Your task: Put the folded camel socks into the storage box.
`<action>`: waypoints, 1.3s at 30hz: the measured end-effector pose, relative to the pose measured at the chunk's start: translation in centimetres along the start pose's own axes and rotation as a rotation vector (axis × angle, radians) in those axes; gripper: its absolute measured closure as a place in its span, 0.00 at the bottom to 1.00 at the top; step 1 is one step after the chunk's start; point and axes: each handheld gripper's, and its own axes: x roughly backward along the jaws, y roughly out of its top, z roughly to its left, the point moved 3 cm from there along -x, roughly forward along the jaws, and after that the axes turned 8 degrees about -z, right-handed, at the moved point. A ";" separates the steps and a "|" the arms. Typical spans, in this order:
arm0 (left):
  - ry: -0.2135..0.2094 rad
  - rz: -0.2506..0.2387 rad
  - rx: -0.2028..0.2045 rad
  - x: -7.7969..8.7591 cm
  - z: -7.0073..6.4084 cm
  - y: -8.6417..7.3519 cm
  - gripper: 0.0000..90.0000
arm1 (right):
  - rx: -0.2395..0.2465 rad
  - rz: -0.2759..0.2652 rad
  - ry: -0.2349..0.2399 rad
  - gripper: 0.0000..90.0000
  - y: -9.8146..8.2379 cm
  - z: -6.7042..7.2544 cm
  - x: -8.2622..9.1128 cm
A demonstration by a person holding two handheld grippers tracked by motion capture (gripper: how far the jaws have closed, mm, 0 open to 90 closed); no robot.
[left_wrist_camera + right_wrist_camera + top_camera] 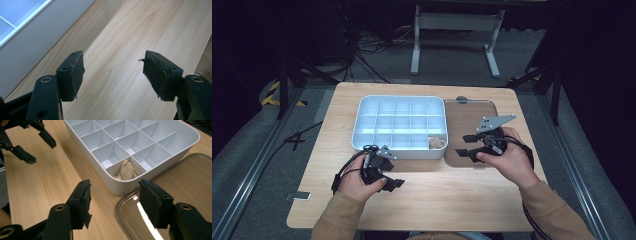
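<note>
Nearest the front edge of the table (422, 200), the left gripper (394, 181) rests low over bare wood just short of the box's front wall, its jaws standing wide apart with nothing between them, as the left gripper view shows (113, 75). Toward the right edge, the right gripper (466, 145) hovers over the front part of the clear lid (472, 120), which lies flat on the table just beside the right wall of the box. Its jaws are wide open and empty too (115, 205).

Beyond both grippers sits the white divided box (399, 125), in the middle of the table. One small beige lump (127, 171) lies in the front right corner compartment, touching its walls; what it is cannot be told. Every other compartment looks bare.

Judging by this, one piece is put away and released, the box is uncovered, and the lid is not yet on. No further loose pieces can be seen on the table, so closing the box looks like what is left
</note>
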 end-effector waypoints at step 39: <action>0.061 0.070 -0.046 -1.8 1.2 -1.3 0.37 | 0.011 0.011 0.002 0.43 -12.0 -0.6 -2.2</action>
